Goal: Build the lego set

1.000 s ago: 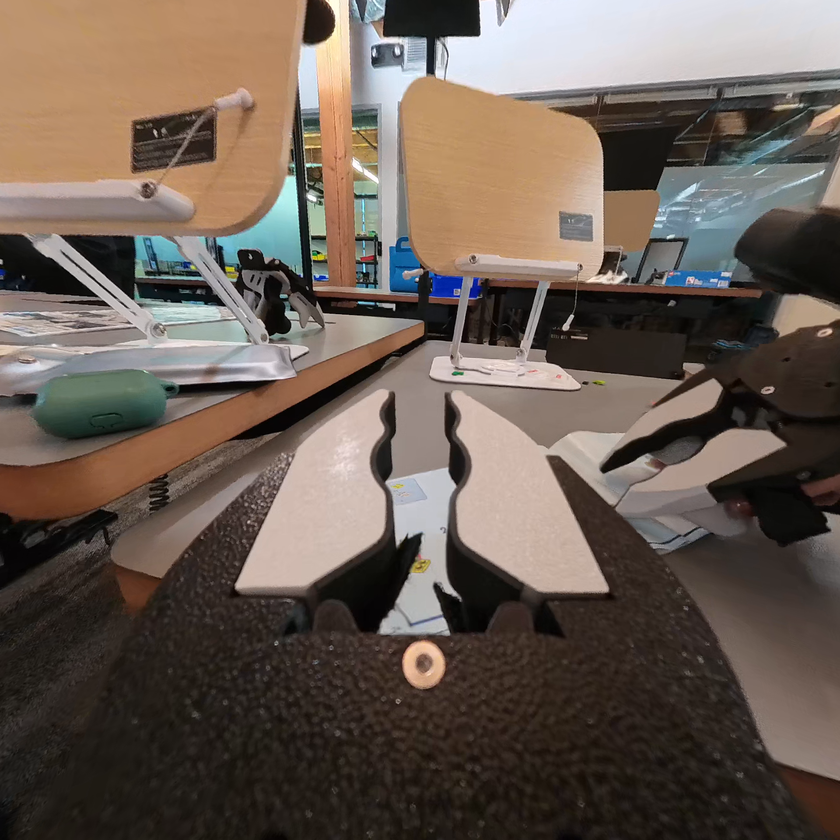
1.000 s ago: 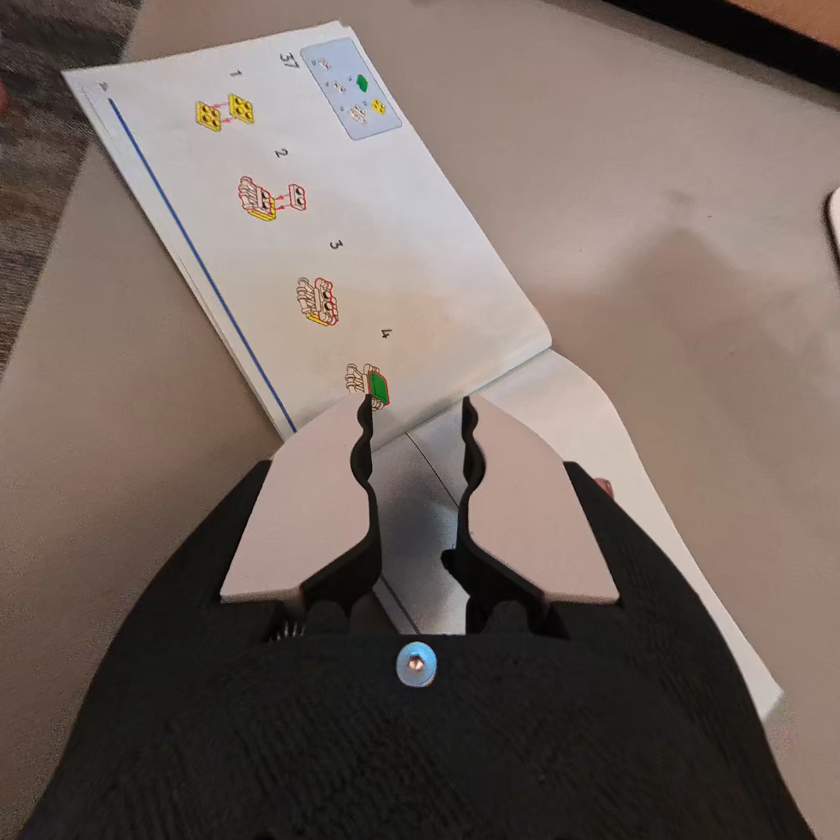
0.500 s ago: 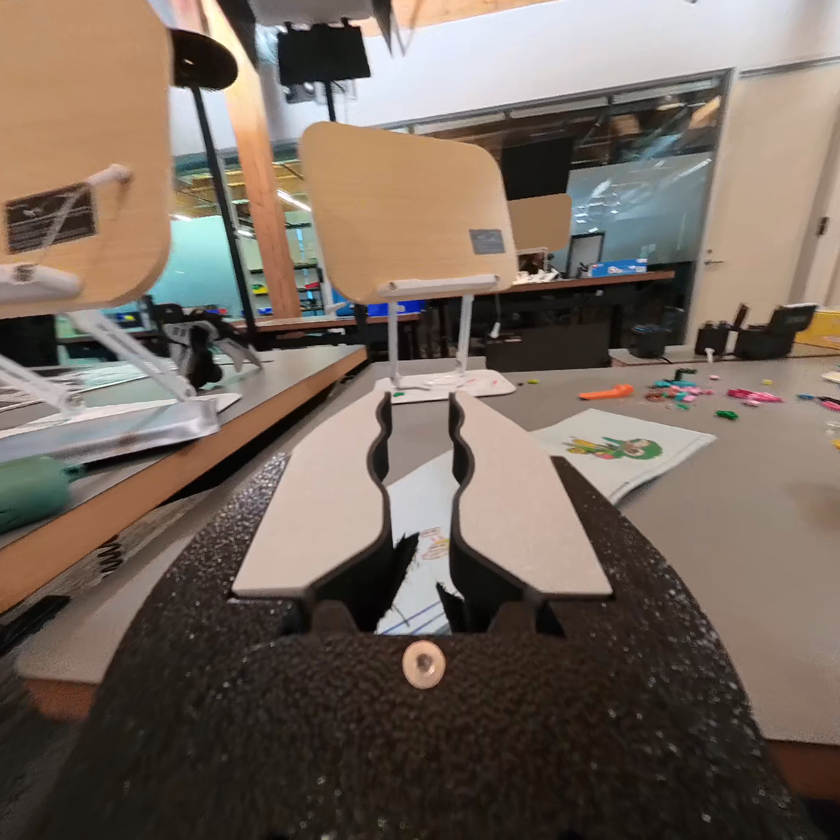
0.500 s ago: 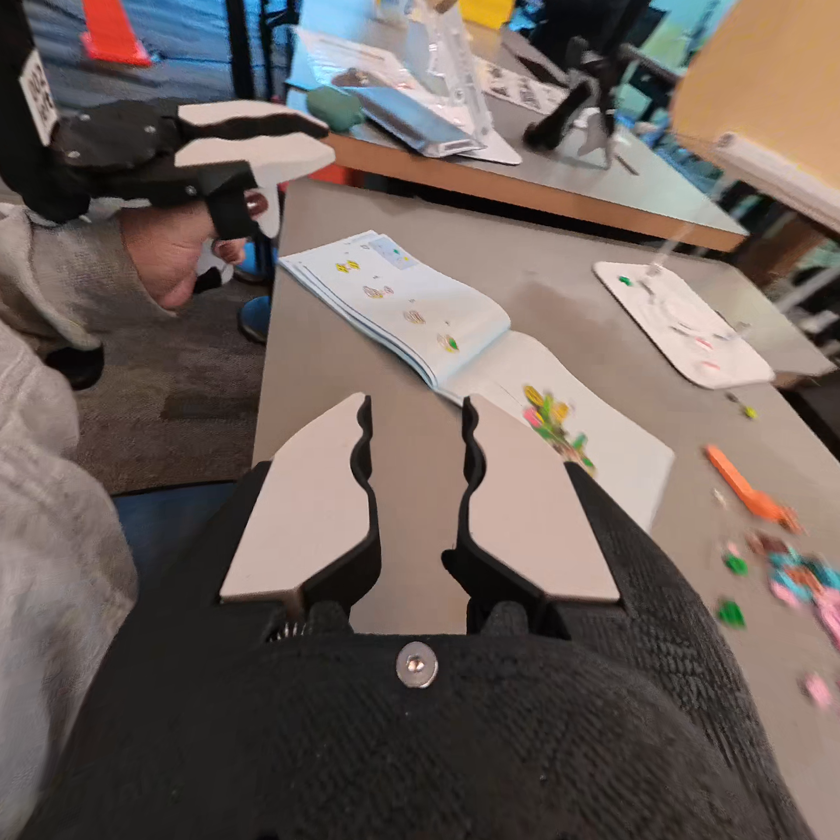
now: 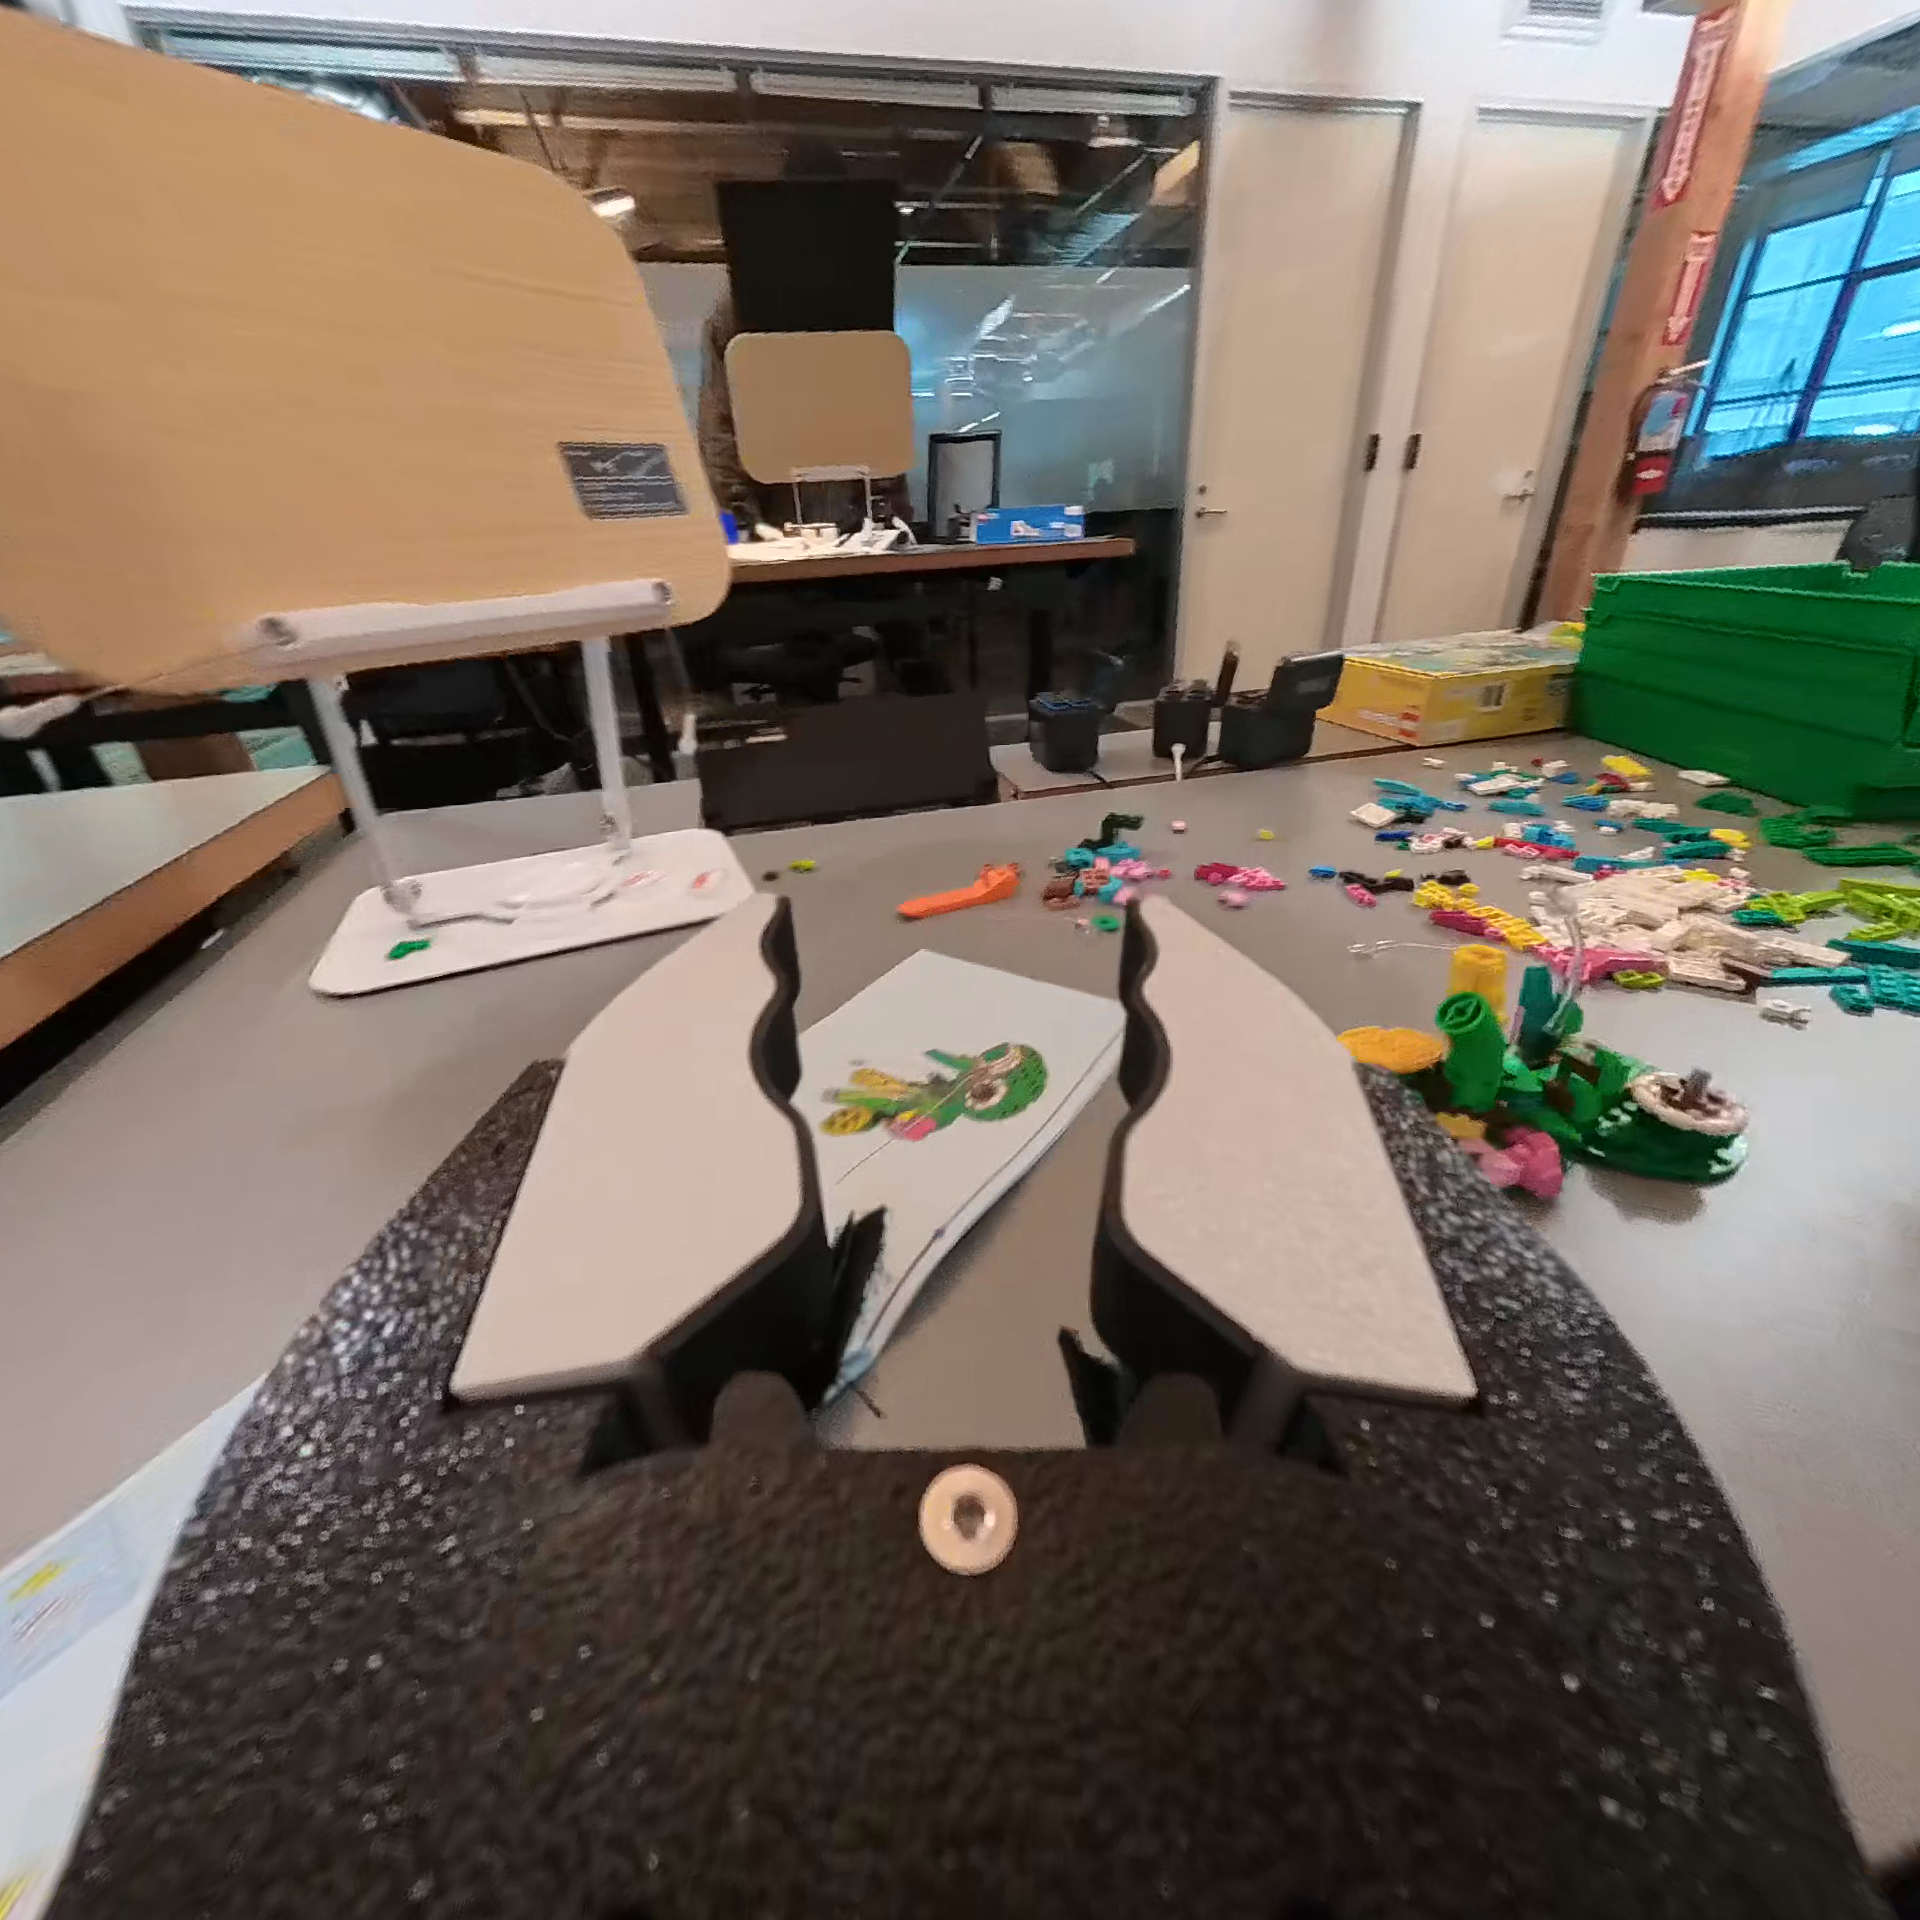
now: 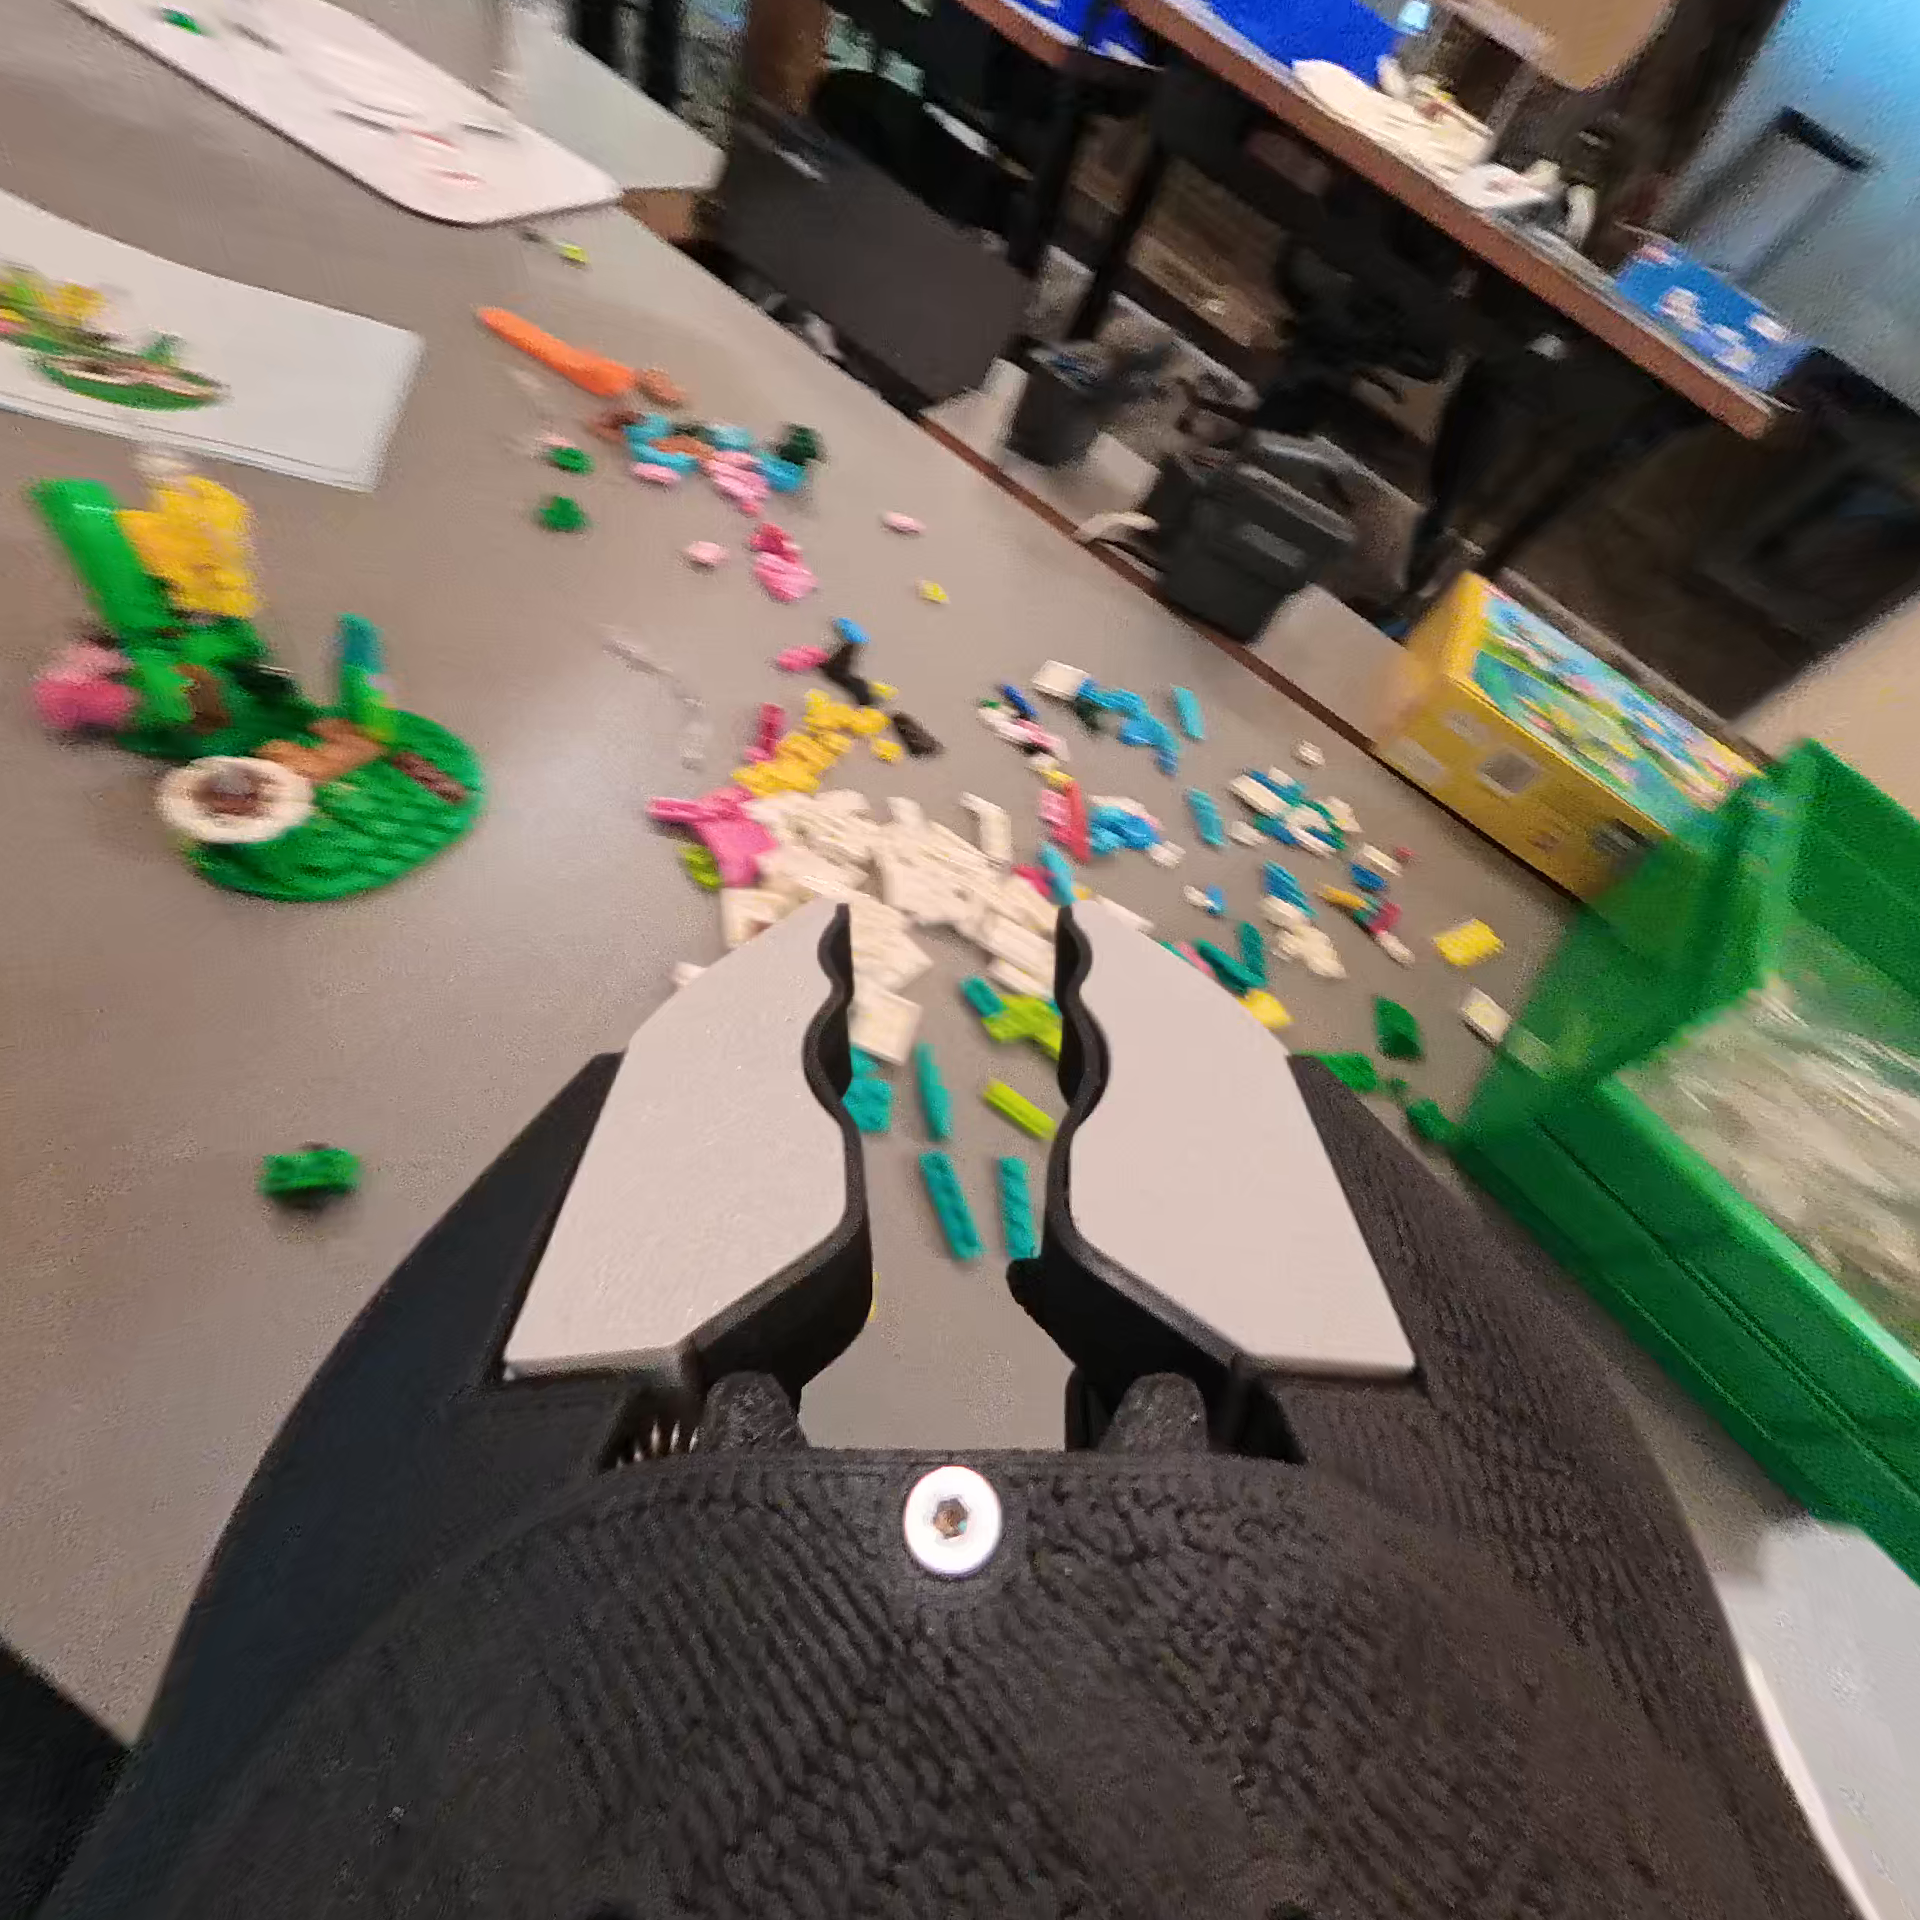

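Observation:
My left gripper [image 5: 958, 920] is open and empty, held above an open instruction booklet [image 5: 935, 1081] that lies on the grey table [image 5: 208, 1143]. A partly built green brick model [image 5: 1538, 1081] stands to its right. My right gripper [image 6: 953, 920] is open and empty, hovering over a heap of white bricks [image 6: 914, 862] among several loose coloured bricks. The green model [image 6: 270, 769] is to its left in the right wrist view, and the booklet [image 6: 270, 395] lies at the far left. The right wrist view is blurred.
A wooden book stand on a white base [image 5: 520, 914] stands at the left. An orange tool [image 5: 956, 894] lies past the booklet. A green crate [image 6: 1714, 1122] and a yellow box [image 6: 1558, 748] bound the right side. A single green brick [image 6: 309, 1174] lies near the front. Left tips and right tips are each some 20 centimeters from the partly built green brick model [image 5: 1538, 1081]. Seen from the right wrist view [image 6: 163, 655] as well.
Both grippers have swung right, from the booklet toward the bricks. My left jaws have opened wider. The right gripper has left the booklet page and stayed open.

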`<state>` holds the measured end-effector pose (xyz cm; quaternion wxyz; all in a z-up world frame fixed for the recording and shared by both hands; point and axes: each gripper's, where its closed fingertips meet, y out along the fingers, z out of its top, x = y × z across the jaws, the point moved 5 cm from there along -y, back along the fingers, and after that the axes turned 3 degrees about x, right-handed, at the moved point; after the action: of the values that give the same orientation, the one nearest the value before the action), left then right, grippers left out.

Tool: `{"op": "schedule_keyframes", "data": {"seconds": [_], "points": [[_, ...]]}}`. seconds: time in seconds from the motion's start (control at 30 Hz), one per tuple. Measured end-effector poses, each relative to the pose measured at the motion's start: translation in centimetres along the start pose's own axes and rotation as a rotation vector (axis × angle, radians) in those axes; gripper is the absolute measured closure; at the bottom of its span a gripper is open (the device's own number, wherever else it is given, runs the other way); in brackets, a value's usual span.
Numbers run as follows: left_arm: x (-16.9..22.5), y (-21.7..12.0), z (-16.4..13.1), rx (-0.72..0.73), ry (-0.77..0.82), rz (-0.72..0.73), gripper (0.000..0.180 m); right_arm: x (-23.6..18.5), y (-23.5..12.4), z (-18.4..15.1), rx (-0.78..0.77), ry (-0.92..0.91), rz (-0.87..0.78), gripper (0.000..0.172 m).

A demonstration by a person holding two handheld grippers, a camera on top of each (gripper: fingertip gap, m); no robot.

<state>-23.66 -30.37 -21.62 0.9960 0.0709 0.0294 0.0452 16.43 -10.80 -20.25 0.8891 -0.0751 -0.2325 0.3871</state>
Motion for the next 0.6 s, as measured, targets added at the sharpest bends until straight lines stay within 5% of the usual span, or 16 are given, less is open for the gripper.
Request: {"op": "schedule_keyframes", "data": {"seconds": [0.33, 0.6], "points": [[2.7, 7.0, -1.6, 0.114, 0.109, -0.043, 0.107, 6.9, -1.9, -6.3, -0.014, 0.183, -0.04, 0.156], [1.7, 6.7, -1.9, 0.143, 0.076, 0.013, 0.118, 7.7, 6.7, -7.7, -0.209, -0.114, 0.247, 0.161]]}}
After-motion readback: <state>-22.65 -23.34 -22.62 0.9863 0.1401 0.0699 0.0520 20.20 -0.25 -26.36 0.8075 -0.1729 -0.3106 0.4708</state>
